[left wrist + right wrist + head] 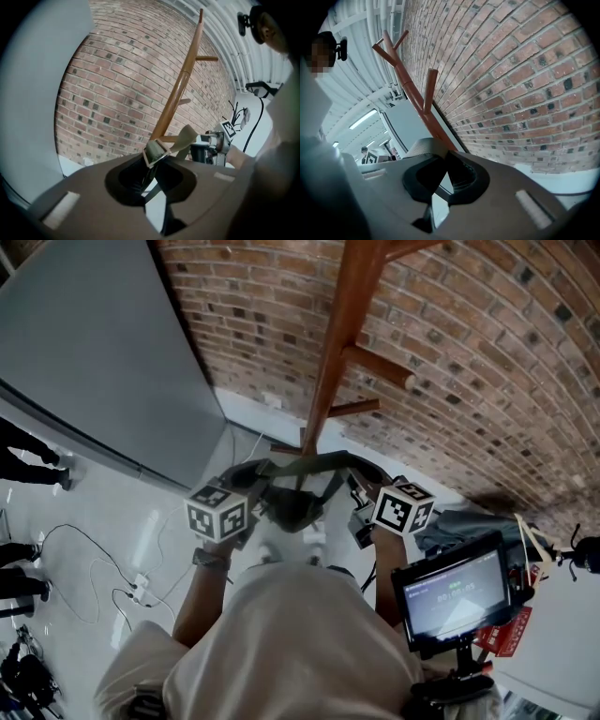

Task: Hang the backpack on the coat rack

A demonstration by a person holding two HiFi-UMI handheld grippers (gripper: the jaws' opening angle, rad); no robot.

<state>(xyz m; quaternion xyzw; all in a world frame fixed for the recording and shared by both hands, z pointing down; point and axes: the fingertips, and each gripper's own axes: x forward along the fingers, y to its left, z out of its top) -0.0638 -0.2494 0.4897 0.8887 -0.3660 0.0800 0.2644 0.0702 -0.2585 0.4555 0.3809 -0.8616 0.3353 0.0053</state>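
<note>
A dark olive backpack (pixel 292 506) hangs between my two grippers, low in front of the wooden coat rack (pixel 339 334). Its top strap (pixel 309 464) is stretched across the rack's pole. My left gripper (pixel 261 489) is shut on the strap (pixel 184 139) next to a buckle (pixel 156 153); in the left gripper view the jaws (pixel 150 164) pinch the webbing. My right gripper (pixel 362 501) is shut on the strap's other end, a grey webbing (pixel 423 147) at its jaws (pixel 443 161). The rack's pegs (pixel 429 86) rise above both grippers. The right gripper (pixel 216 142) shows beyond the strap.
A brick wall (pixel 487 352) stands right behind the rack, with a grey panel (pixel 84 352) to its left. Cables and a white power strip (pixel 141 588) lie on the floor at the left, near people's shoes (pixel 33 470). A small monitor (pixel 457 594) sits at my right.
</note>
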